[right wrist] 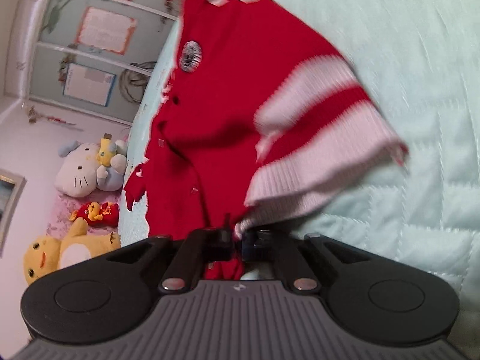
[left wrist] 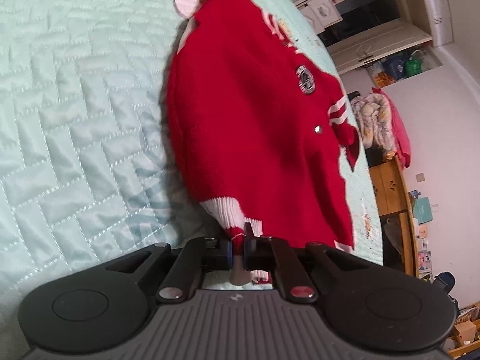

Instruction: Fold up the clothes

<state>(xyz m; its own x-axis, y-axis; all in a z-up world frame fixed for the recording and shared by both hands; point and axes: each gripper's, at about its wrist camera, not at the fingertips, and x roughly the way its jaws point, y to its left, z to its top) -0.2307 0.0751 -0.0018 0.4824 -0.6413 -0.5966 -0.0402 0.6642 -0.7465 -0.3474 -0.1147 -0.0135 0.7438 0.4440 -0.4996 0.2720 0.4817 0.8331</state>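
Both the left gripper (left wrist: 237,250) and right gripper (right wrist: 237,244) pinch the red knitted white-striped cardigan's (left wrist: 249,114) ribbed edge, jaws nearly closed; keep tension even, lowering it toward twelve o'clock onto the mint quilted bedspread (left wrist: 75,105).

Bright, even daylight; motion blur, fisheye warping.

Red cardigan (left wrist: 240,126): knit cloth, matt, fuzzy; white ribbed cuffs. Round badge (left wrist: 305,79): looks metallic, shiny. Bed cover (left wrist: 75,114): quilted cloth, slight sheen. Left hand-held gripper (left wrist: 237,247), right hand-held gripper (right wrist: 237,241): matt black plastic, ribbed grey body, bright metal pivot pins.
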